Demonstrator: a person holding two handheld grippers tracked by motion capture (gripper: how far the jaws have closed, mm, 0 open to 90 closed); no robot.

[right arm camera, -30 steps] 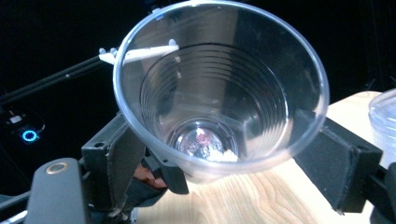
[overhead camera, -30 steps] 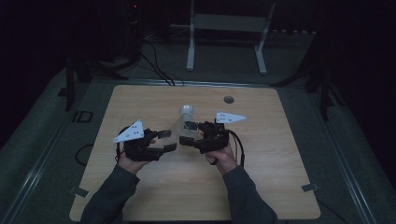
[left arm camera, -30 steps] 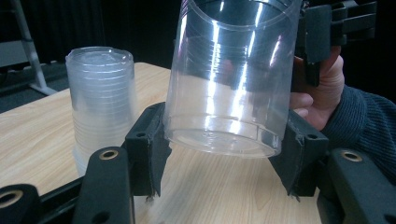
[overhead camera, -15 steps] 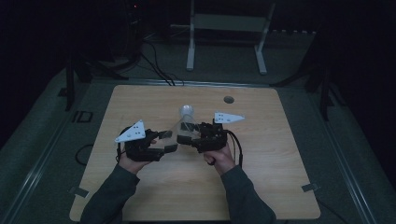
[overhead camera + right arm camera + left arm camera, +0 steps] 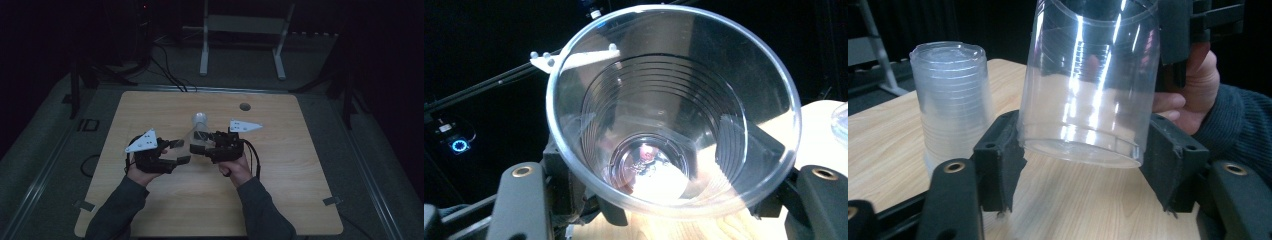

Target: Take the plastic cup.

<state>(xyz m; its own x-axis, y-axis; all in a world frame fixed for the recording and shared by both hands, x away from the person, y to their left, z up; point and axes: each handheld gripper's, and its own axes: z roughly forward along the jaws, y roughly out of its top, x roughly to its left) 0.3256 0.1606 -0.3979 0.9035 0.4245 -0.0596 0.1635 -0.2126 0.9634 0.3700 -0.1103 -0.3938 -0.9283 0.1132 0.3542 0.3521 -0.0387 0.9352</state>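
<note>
While a person's two hands meet over the middle of a light wooden table [image 5: 280,200], a clear plastic cup [image 5: 196,137] lies tilted on its side in the air between the two hand-held grippers. The right gripper [image 5: 214,146] pinches the cup near its wide rim, one black jaw pressed on each side of the wall. In the right gripper view the cup's [image 5: 671,107] open mouth faces the camera; it has nothing in it, and ridged rings run down to a small round base. The left gripper [image 5: 180,151] has its jaws spread wide. In the left gripper view these jaws stand on either side of the cup's [image 5: 1090,80] narrow base, just beside it; whether they touch it cannot be told.

A stack of clear cups [image 5: 200,119] stands upside down on the table just beyond the held cup, and in the left gripper view the stack [image 5: 952,100] rises at the left, nested rims showing through its frosted wall.

The table has rounded corners and a small dark round hole [image 5: 244,106] near its far edge. Around it the room is very dark. A grey floor, black cables [image 5: 167,75] and a pale metal stand [image 5: 242,37] lie beyond the far edge. Dark sleeves cover both forearms.
</note>
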